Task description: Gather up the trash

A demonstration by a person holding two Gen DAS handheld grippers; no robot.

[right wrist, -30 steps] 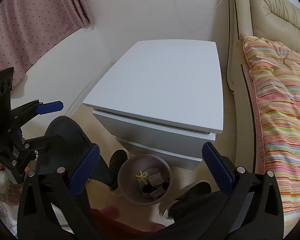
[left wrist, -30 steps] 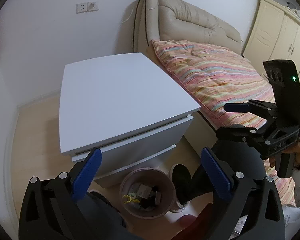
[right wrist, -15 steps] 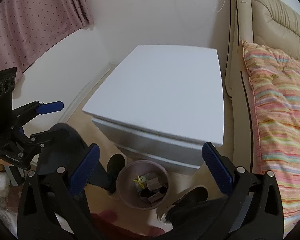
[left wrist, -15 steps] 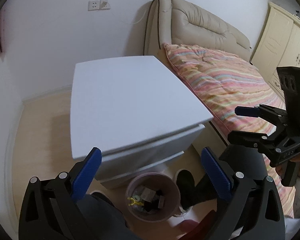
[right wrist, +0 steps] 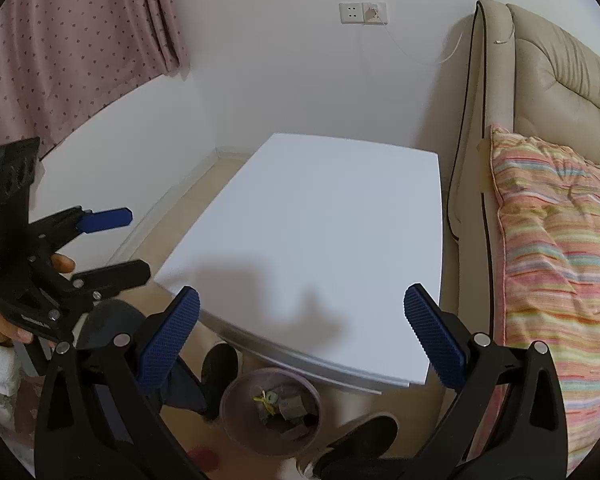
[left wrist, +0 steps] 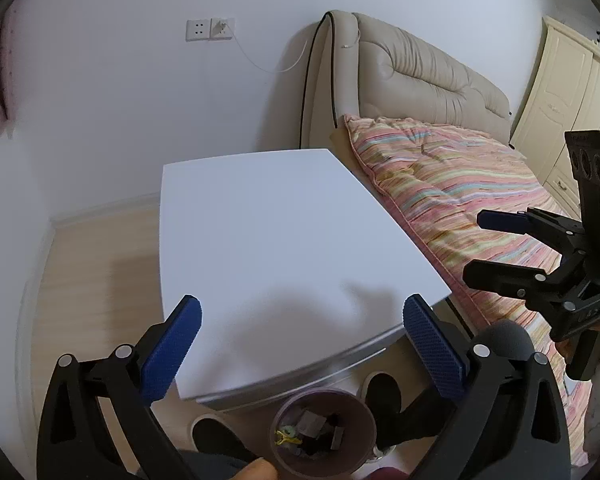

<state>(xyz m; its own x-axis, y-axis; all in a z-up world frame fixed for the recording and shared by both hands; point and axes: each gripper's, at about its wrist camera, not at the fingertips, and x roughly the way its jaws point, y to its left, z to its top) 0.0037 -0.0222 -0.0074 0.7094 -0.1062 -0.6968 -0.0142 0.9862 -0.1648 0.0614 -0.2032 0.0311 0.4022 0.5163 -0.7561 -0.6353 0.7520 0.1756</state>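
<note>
Notably, both grippers hung above the near edge of the white nightstand (left wrist: 284,240), holding nothing. The left gripper (left wrist: 300,344) had its blue-padded fingers (left wrist: 172,352) spread wide; the right gripper (right wrist: 300,336) was equally wide. Trash lay in the round bin (right wrist: 236,432) on the floor below, just beside the nightstand's near side.

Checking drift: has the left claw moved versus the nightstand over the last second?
Yes. The left claw has risen and tilted up: the white nightstand top now fills the view lower down, and the trash bin sits nearer the bottom edge.
</note>
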